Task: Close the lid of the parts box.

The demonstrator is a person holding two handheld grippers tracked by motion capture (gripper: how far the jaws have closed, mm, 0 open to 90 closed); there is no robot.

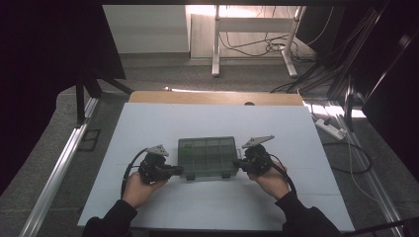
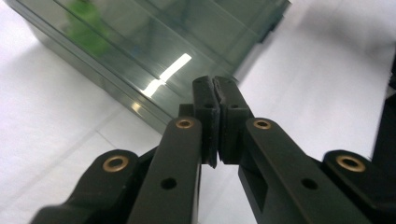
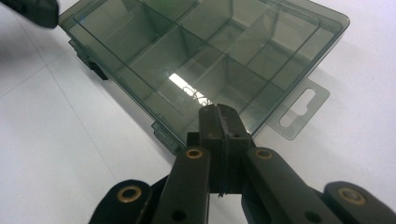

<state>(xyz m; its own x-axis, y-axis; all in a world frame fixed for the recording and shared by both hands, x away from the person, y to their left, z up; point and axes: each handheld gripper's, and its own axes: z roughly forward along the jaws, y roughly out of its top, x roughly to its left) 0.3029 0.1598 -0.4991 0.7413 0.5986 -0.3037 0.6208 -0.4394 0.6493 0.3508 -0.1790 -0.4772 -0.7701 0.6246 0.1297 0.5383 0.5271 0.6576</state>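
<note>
Smoke-tinted clear plastic compartment box (image 1: 207, 157), lid shut, lying flat on white table (image 1: 148, 128), roughly centred left-to-right and nearer the near edge than the far one. Divided inside into a grid of cells, seen through the lid in right gripper view (image 3: 205, 60); something green in a cell at the far left corner, seen in the high view and blurred in left gripper view (image 2: 86, 28). Two dark latches (image 1: 190, 176) on the near long side. Clear hang tab with slot (image 3: 301, 107) sticking out from the box's right short end. Left gripper (image 1: 179, 170) held level at the box's near-left corner, tips at the short end; jaws fully together, pads pressed face to face, nothing between them (image 2: 215, 88). Contact with the box wall hard to call from left gripper view: tips look right against or just short of it. Right gripper (image 1: 238, 164) mirrored at the box's right short end, jaws likewise closed pad to pad with nothing gripped (image 3: 219, 114), tips at the near-right part of the box beside the tab. One hand on each gripper, left hand (image 1: 138, 190), right hand (image 1: 272, 180), forearms in dark sleeves coming in over the near edge. Wooden strip (image 1: 212, 97) along the table's far edge.
</note>
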